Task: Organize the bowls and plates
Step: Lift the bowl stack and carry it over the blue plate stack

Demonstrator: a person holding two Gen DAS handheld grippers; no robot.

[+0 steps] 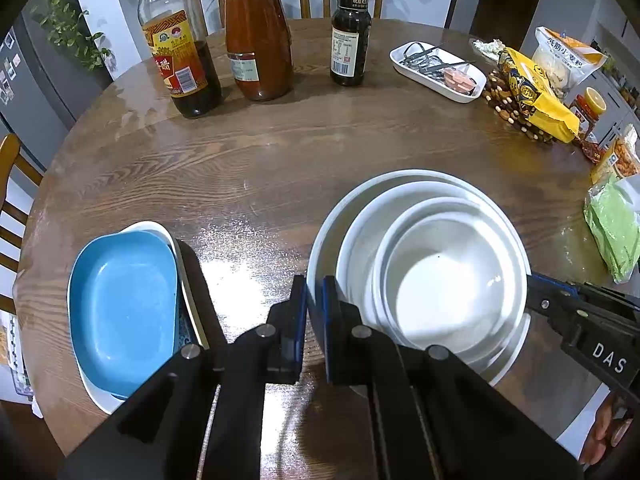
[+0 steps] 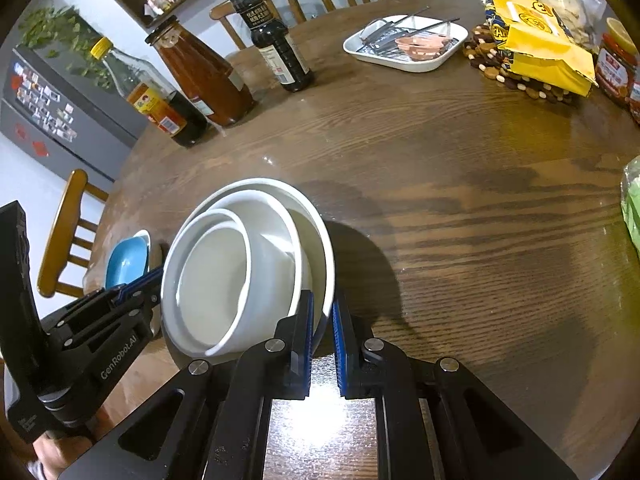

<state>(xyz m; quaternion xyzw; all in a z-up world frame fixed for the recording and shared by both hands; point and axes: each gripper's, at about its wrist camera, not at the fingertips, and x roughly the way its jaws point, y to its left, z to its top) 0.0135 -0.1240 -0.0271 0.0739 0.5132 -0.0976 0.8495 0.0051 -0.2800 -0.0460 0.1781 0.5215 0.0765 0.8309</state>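
Three white bowls sit nested on the round wooden table [image 1: 280, 160]: a large outer bowl [image 1: 326, 236], a middle bowl [image 1: 360, 236] and a small inner bowl [image 1: 440, 284]. My left gripper [image 1: 315, 312] is shut on the large bowl's left rim. My right gripper [image 2: 322, 336] is shut on the opposite rim of the same large bowl [image 2: 316, 224]. Each gripper shows in the other's view: the right gripper [image 1: 538, 286] at the stack's right side, the left gripper [image 2: 154, 280] at its left. A blue dish [image 1: 120, 308] rests on stacked oval plates [image 1: 94, 392] left of the bowls.
At the far side stand a vinegar bottle [image 1: 180, 60], a red sauce jar [image 1: 256, 40] and a dark sauce bottle [image 1: 351, 40]. A white tray of utensils [image 1: 456, 88], a yellow bag [image 1: 532, 96] on a beaded trivet, jars and a green packet [image 1: 612, 232] crowd the right. Wooden chairs ring the table.
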